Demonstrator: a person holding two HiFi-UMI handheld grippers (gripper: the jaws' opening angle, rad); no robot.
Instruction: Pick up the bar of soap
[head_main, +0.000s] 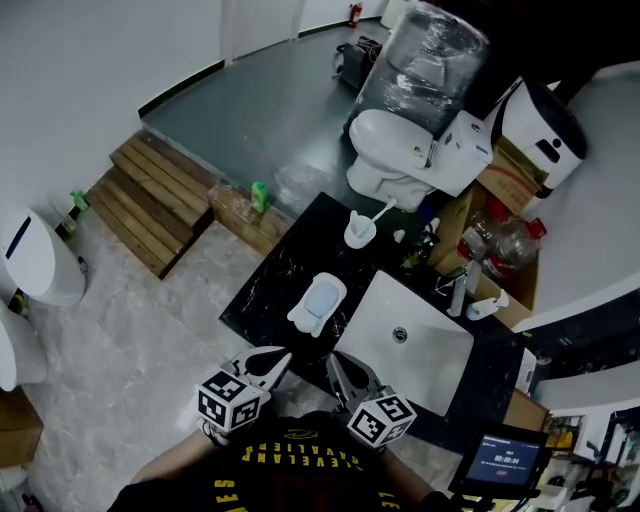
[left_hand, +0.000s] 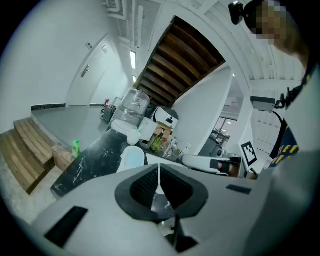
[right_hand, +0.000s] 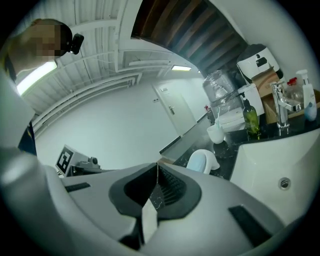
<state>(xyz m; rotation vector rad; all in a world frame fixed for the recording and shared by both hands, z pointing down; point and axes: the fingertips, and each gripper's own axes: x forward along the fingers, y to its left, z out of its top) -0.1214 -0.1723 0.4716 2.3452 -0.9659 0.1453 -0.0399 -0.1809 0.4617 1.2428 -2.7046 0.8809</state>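
The pale blue bar of soap (head_main: 320, 298) lies in a white soap dish (head_main: 303, 316) on the black counter (head_main: 260, 285), left of the sink. The same soap (left_hand: 131, 159) shows past the left jaws in the left gripper view, and the soap (right_hand: 199, 161) lies ahead of the right jaws in the right gripper view. My left gripper (head_main: 270, 360) is at the counter's near edge, short of the dish, shut and empty (left_hand: 159, 172). My right gripper (head_main: 340, 372) is beside it, also shut with nothing in it (right_hand: 157, 170).
A white sink (head_main: 372, 340) with a faucet (head_main: 458, 290) fills the counter's right side. A white cup (head_main: 360, 232) with a toothbrush and some bottles (head_main: 425, 245) stand at the back. Beyond are a toilet (head_main: 395, 150), wooden steps (head_main: 155, 200) and a green bottle (head_main: 259, 196).
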